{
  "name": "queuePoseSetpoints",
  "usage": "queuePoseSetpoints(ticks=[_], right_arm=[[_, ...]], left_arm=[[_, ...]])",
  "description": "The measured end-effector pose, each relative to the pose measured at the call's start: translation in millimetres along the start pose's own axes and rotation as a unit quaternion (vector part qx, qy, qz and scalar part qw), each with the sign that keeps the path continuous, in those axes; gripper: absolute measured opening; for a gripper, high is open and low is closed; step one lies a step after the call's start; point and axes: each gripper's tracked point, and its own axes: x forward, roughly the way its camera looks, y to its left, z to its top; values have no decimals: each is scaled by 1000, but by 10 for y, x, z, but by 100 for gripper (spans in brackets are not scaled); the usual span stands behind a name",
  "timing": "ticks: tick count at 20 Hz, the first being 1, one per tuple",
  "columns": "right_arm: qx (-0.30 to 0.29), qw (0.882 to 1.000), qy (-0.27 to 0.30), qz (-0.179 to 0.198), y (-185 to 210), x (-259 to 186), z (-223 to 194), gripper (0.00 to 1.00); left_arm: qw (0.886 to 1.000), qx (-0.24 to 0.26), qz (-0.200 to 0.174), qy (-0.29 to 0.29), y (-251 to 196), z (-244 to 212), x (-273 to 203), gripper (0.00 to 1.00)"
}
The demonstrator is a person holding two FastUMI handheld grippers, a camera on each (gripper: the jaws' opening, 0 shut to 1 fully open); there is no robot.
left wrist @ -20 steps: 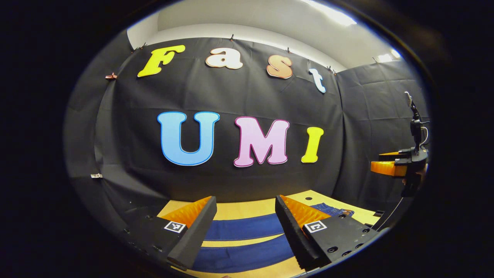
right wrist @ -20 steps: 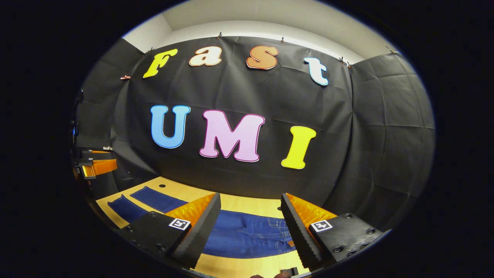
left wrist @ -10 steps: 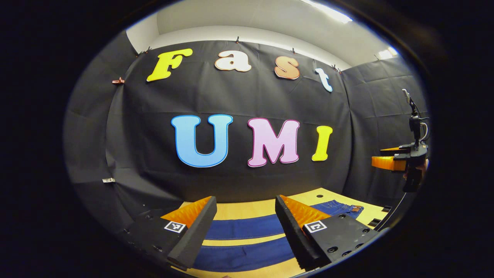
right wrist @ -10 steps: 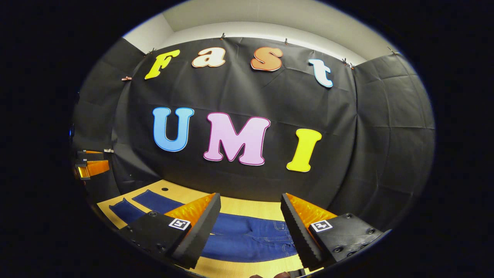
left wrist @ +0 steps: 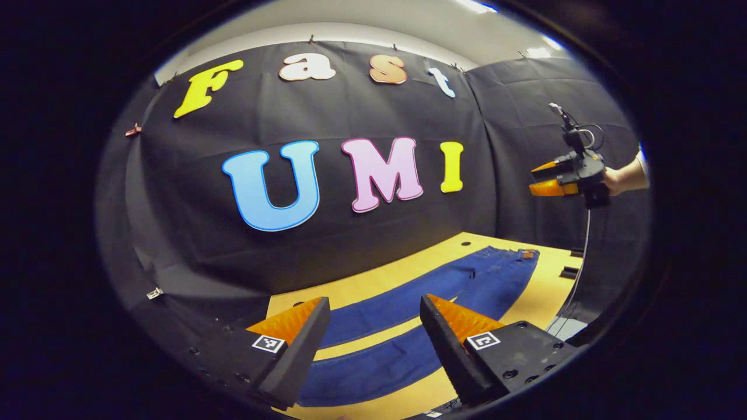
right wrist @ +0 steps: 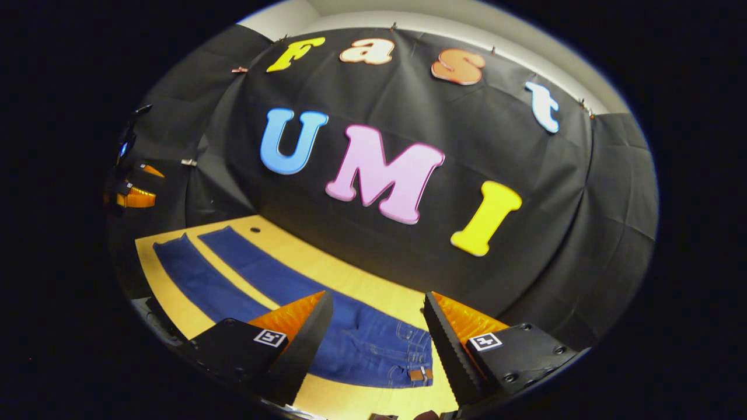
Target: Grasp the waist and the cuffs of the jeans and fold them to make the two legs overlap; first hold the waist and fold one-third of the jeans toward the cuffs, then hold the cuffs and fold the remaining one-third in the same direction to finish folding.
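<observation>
1. Pale wood makes up the table (left wrist: 543, 294), which runs beyond and beneath both pairs of fingers and stops at the booth's black wall.
2. Blue denim jeans (right wrist: 356, 344) lie flat and unfolded on it, legs side by side with a strip of wood between them. The legs stretch ahead of the left gripper's tips; the waist (right wrist: 417, 364) sits just beyond the right gripper's tips.
3. The left gripper (left wrist: 373, 306) hangs above the legs, fingers spread wide with nothing between them.
4. The right gripper (right wrist: 378, 300) hovers above the waist, likewise wide apart and empty.
5. Denim looks soft but fairly heavy and thick, so it should drape and drag. The stitched waistband and the hemmed cuffs (right wrist: 175, 245) probably give the firmest hold.
</observation>
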Motion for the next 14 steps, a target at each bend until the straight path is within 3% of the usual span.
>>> queuePoseSetpoints(ticks=[1,3,5,7,10,12,14], right_arm=[[-14,1000,23,14,-38,70,-194,92],[-61,994,77,43,-124,192,-590,98],[-102,982,135,81,-163,336,-1034,98],[-131,966,190,119,-174,440,-1489,98],[-165,923,280,206,-21,504,-2112,98],[-204,885,331,257,36,568,-2463,98],[-227,849,370,301,36,627,-2792,98]], left_arm=[[999,4,-24,21,14,-153,32,97],[994,14,-77,77,-10,-531,60,98],[984,31,-119,131,-12,-907,89,98],[971,46,-137,191,63,-1281,191,97],[939,94,-189,272,33,-1777,156,98],[909,128,-230,324,30,-2077,98,98],[886,134,-250,366,86,-2278,93,98]])
